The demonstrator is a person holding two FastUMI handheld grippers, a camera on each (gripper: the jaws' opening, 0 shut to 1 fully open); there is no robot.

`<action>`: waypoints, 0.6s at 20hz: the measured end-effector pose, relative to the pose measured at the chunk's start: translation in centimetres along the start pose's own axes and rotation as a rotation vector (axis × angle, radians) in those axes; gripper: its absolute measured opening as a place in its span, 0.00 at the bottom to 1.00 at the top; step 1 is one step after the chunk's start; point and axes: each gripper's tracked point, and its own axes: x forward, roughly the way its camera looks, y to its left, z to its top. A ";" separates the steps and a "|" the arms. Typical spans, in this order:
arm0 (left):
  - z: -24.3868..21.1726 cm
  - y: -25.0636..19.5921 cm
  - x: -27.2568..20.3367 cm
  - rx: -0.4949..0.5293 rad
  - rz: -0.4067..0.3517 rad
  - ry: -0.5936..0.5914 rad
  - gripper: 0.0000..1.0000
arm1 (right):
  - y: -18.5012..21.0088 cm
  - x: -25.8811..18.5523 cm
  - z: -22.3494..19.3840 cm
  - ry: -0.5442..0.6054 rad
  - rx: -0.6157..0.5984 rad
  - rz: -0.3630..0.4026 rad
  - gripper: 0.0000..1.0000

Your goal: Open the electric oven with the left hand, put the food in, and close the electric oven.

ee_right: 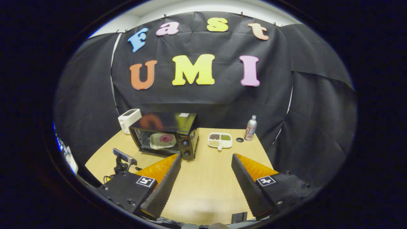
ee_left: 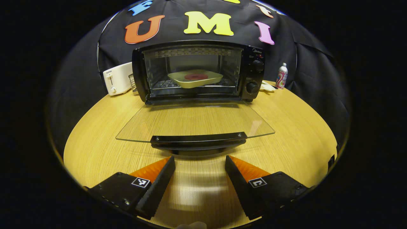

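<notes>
Oven door: the glass door (ee_left: 194,119) lies folded flat down over the table, its free edge toward the left gripper, hinge back at the oven mouth.
Door handle: the black bar (ee_left: 198,138) runs crosswise along that near edge, side to side in the left gripper view, straight ahead of the fingers and just beyond their tips.
Food: a pale tray with a red round on it (ee_left: 195,78) already sits on the rack inside the electric oven (ee_left: 252,68), so by my read only the closing is left.
Left gripper: (ee_left: 199,165) fingers spread apart and holding nothing, low over the wooden table (ee_left: 95,149), centred on the handle's middle.
Key relation: the handle's long axis crosses the fingers' line, so I judge the move is forward and under the bar, then a lift up and away toward the oven.
Right gripper: (ee_right: 206,163) likewise parted and empty, hanging well back and high; from there the oven (ee_right: 187,122) sits far off to the left.
Nearer hand: the left, clearly.
Surroundings: a white toaster (ee_left: 117,78) beside the oven, a can (ee_left: 281,75) on the other side, a divided snack dish (ee_right: 220,140) near it.
</notes>
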 end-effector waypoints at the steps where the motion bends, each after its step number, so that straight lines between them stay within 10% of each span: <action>1: -0.1 0.1 0.2 0.001 0.007 0.009 1.00 | 0.0 0.2 0.1 0.004 -0.002 0.002 0.96; 12: 5.2 0.2 -1.3 -0.019 -0.017 -0.044 0.96 | 0.1 1.2 0.7 -0.008 0.062 0.011 0.96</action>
